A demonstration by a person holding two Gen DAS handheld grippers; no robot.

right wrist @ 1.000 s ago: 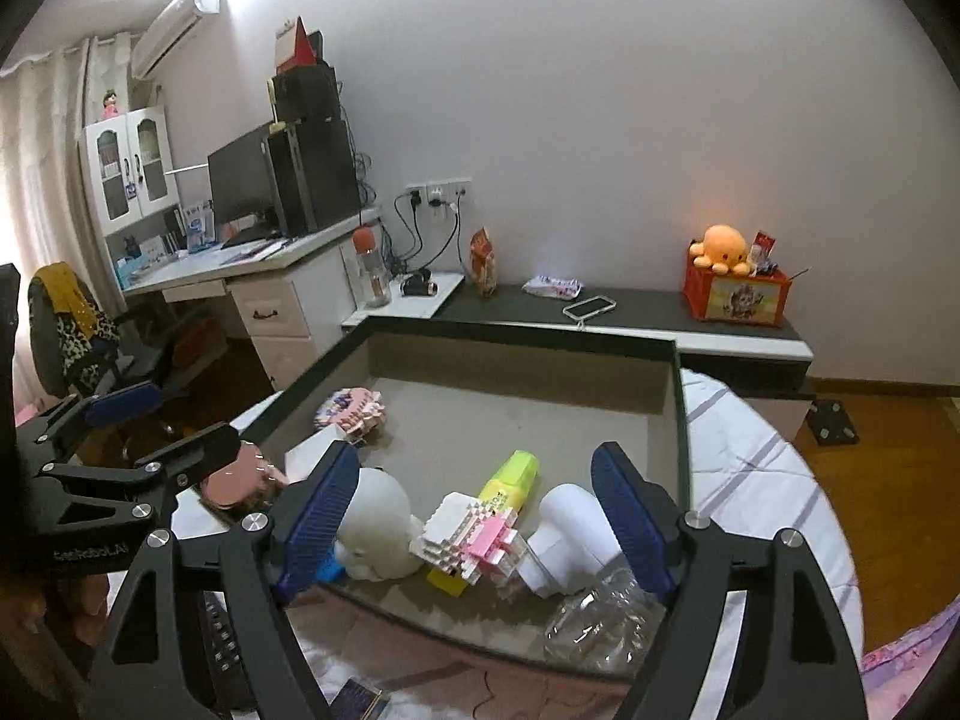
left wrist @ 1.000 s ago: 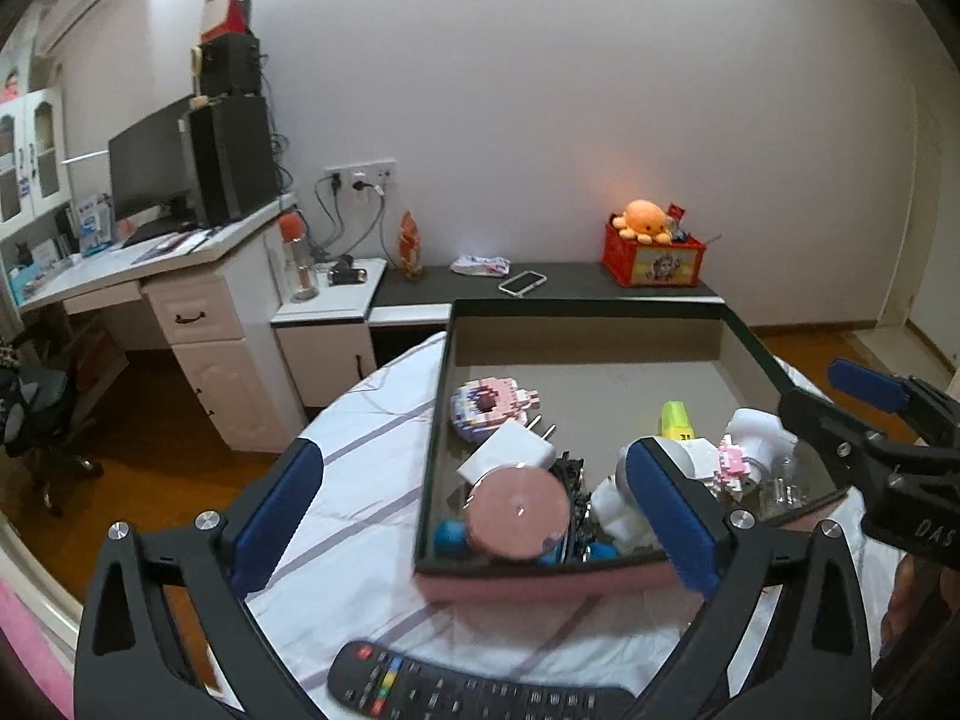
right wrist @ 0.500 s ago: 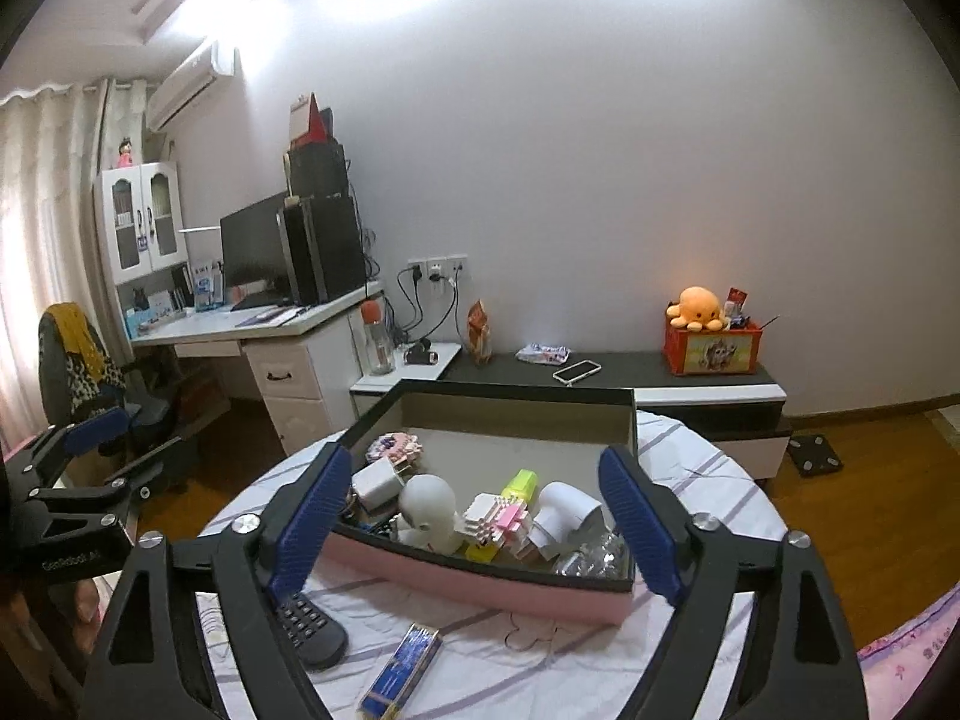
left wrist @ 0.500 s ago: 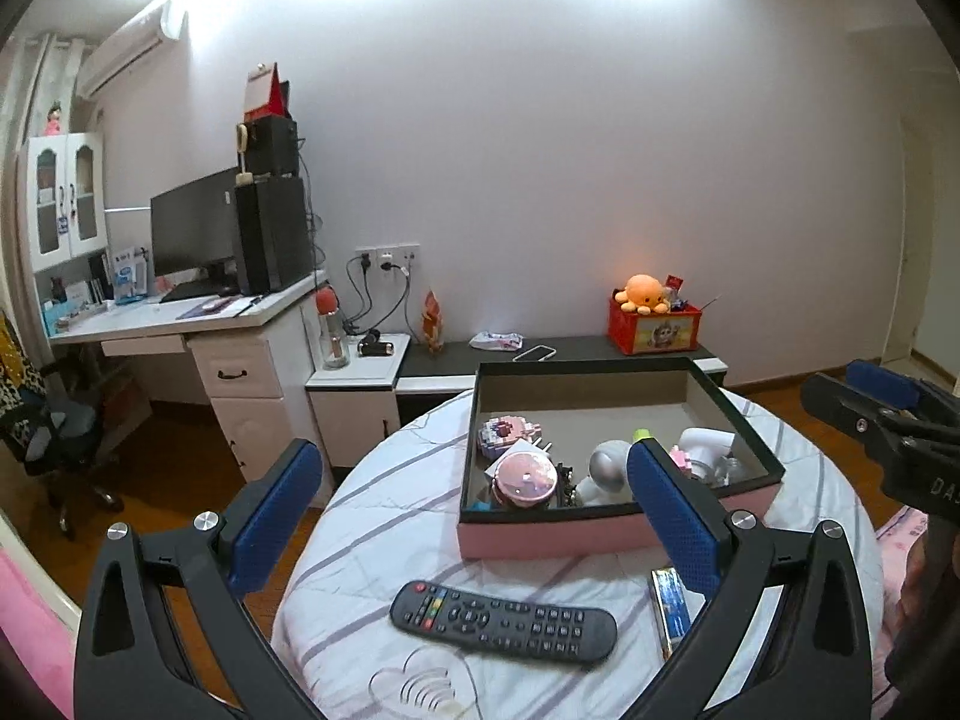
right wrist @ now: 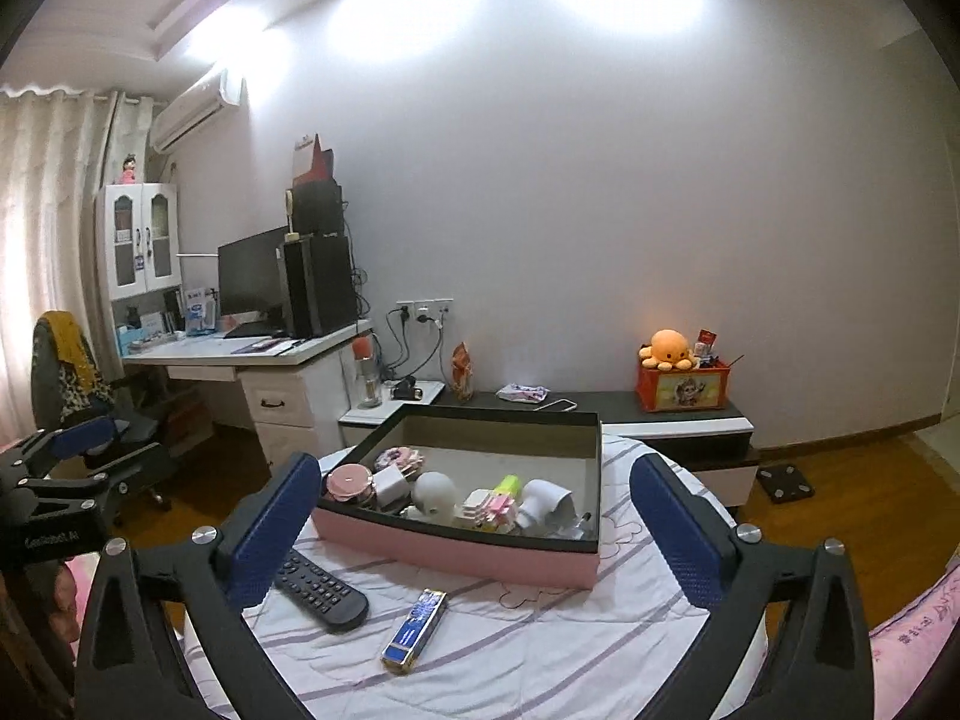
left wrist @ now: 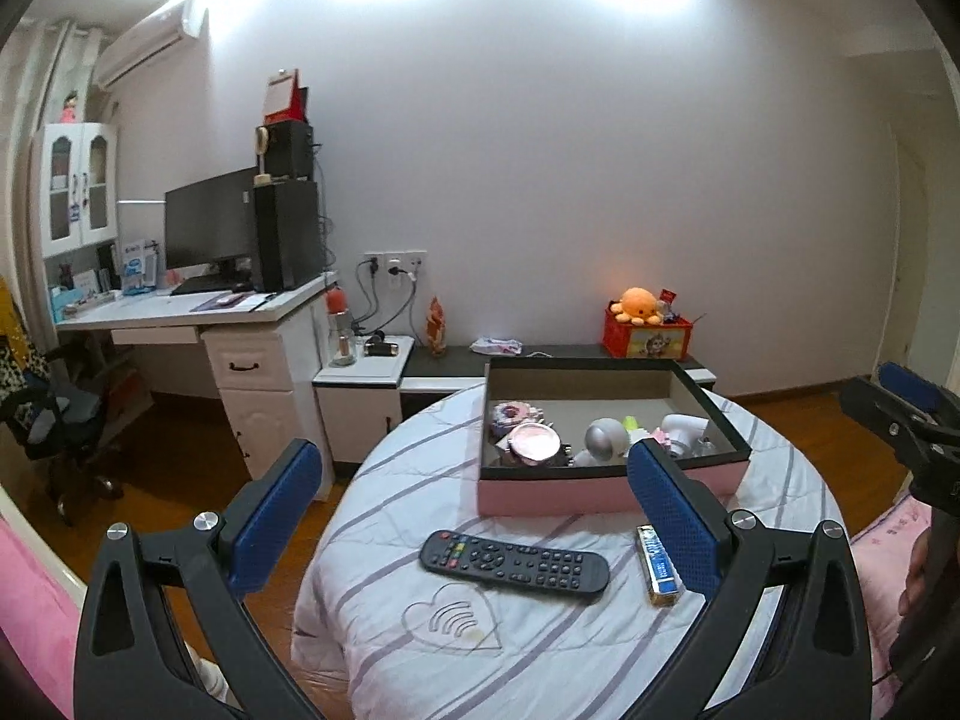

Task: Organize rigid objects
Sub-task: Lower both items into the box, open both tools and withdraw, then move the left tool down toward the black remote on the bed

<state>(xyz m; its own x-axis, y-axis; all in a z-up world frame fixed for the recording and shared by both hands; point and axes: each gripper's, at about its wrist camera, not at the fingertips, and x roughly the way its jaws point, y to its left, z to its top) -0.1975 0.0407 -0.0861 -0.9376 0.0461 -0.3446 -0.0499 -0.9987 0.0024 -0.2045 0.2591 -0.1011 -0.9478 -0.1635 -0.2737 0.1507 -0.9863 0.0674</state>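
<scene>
A pink box (left wrist: pixel 606 495) (right wrist: pixel 456 552) with a dark rim stands on the round table and holds several small items: a pink round case (left wrist: pixel 533 439), a white round figure (right wrist: pixel 435 492), a white charger (right wrist: pixel 393 483), a block toy (right wrist: pixel 489 507). A black remote (left wrist: pixel 514 564) (right wrist: pixel 318 591) and a blue-and-gold bar (left wrist: pixel 659 564) (right wrist: pixel 415 630) lie on the cloth in front of the box. My left gripper (left wrist: pixel 474 516) is open and empty, back from the table. My right gripper (right wrist: pixel 474 528) is open and empty too.
The table has a white striped cloth (left wrist: pixel 480 648). A white desk (left wrist: pixel 198 315) with monitor and an office chair (left wrist: pixel 60 420) stand left. A low dark shelf (right wrist: pixel 630 414) with an orange plush box runs along the wall. Pink bedding (right wrist: pixel 912 630) is at right.
Both grippers have pulled back and up from the box. The remote, the bar and the whole table now show. Both stay open and empty.
</scene>
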